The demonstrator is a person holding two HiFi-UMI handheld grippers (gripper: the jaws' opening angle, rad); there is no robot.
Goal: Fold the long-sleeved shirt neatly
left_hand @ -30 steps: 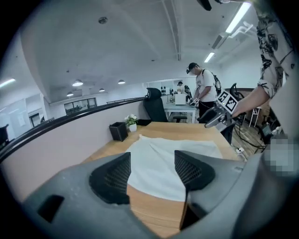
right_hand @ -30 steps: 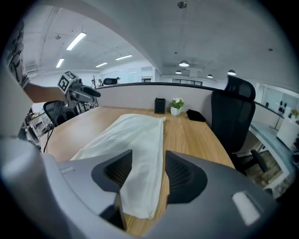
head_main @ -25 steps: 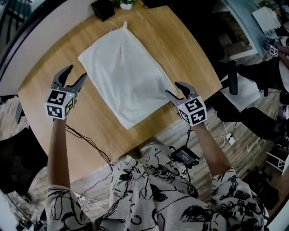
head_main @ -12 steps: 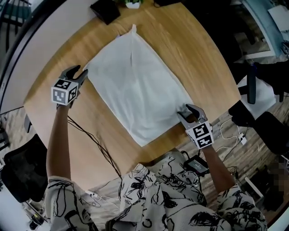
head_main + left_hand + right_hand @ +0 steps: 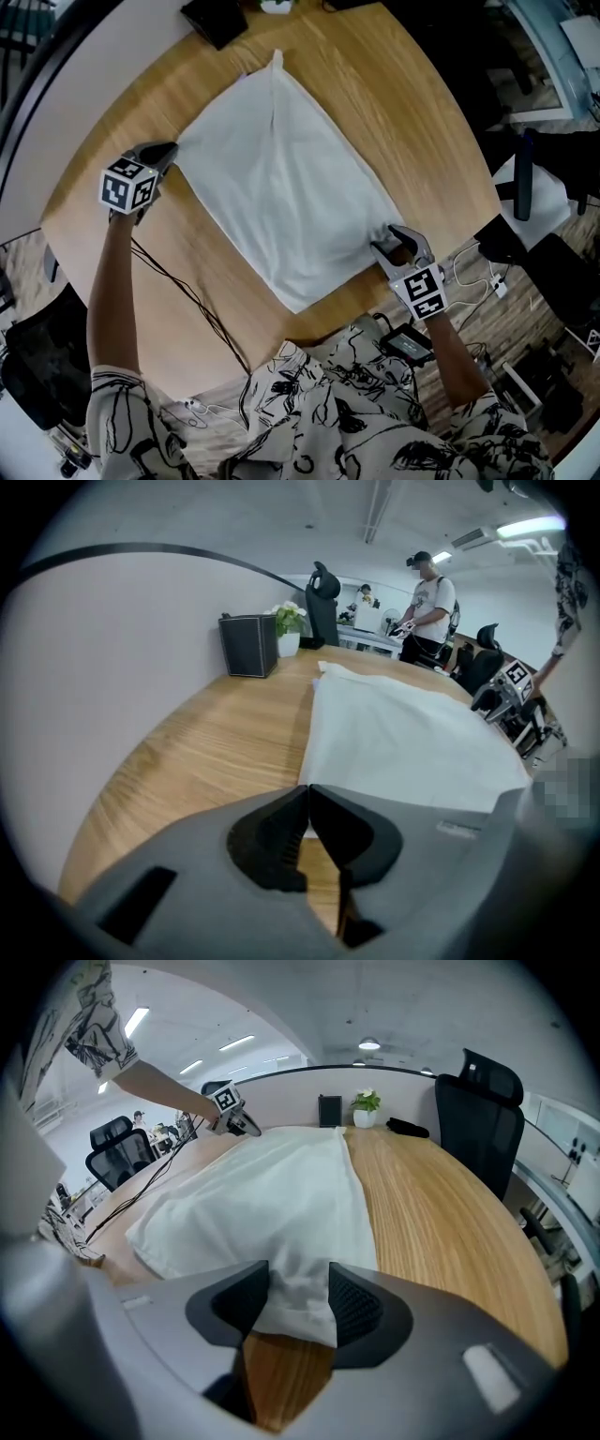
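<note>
The white shirt [image 5: 281, 178] lies folded into a flat rectangle on the round wooden table [image 5: 422, 103]. My left gripper [image 5: 167, 150] is at its left corner. In the left gripper view, the jaws of the left gripper [image 5: 307, 787] have just been closing and now meet on the thin edge of the shirt [image 5: 403, 733]. My right gripper [image 5: 392, 236] is at the near right edge. The right gripper view shows the right gripper [image 5: 298, 1274] with a bunch of the shirt [image 5: 272, 1194] pressed between its pads.
A black box [image 5: 214, 17] and a small potted plant [image 5: 289, 630] stand at the table's far edge. A black chair [image 5: 478, 1119] is beside the table on the right. Cables [image 5: 178, 291] trail over the near left of the table. People [image 5: 429, 602] stand far behind.
My left gripper came down to the shirt's left corner and its jaws closed there. My right gripper sank onto the near right edge, where fabric now bunches between its pads.
</note>
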